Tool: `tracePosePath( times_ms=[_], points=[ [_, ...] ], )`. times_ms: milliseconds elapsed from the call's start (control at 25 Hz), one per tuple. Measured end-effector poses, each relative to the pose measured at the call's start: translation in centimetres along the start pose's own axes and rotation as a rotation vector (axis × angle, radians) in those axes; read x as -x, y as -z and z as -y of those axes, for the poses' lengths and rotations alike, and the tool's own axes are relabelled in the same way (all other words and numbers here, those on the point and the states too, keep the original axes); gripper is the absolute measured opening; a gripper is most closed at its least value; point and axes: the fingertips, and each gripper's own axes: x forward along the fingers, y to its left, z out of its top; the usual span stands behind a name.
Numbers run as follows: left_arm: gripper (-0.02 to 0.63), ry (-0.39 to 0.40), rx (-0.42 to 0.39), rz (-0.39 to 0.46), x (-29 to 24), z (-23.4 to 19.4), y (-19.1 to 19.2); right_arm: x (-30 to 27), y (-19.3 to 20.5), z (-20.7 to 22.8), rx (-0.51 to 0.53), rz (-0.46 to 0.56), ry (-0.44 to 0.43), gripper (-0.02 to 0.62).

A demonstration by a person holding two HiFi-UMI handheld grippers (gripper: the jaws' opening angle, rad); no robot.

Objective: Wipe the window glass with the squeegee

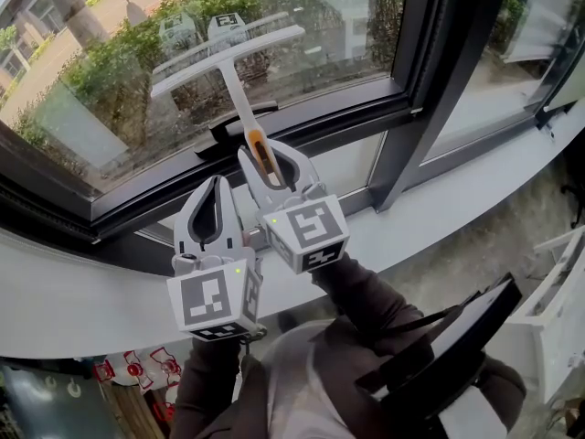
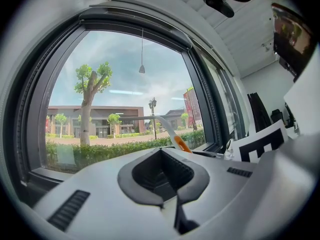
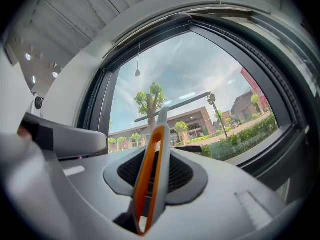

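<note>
Squeegee (image 1: 239,103) handle clamped in right tool (image 1: 270,158), blade beyond its tips; left tool (image 1: 217,186) closed, empty.

R gripper (image 1: 267,161) fwd, clamped on squeegee (image 1: 228,59); L gripper (image 1: 218,186) beside, jaws together

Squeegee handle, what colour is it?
Orange and pale grey; the squeegee handle shows best in the right gripper view.

Street-level office or commercial room, not certain which: big dark-framed window (image 1: 448,71) over white sill (image 1: 457,213), white panelled ceiling (image 2: 250,29), hedge (image 2: 100,151), tree (image 2: 90,99), low buildings (image 2: 100,119) at 12 o'clock.
</note>
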Motion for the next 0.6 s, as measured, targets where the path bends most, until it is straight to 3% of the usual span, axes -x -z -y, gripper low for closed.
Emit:
tracePosePath(
  times_ms=[600],
  points=[
    [0.002, 0.019, 0.012, -0.020, -0.3, 0.5, 0.6, 1.0, 1.6, -0.2, -0.058, -0.071, -0.010, 0.086]
  ],
)
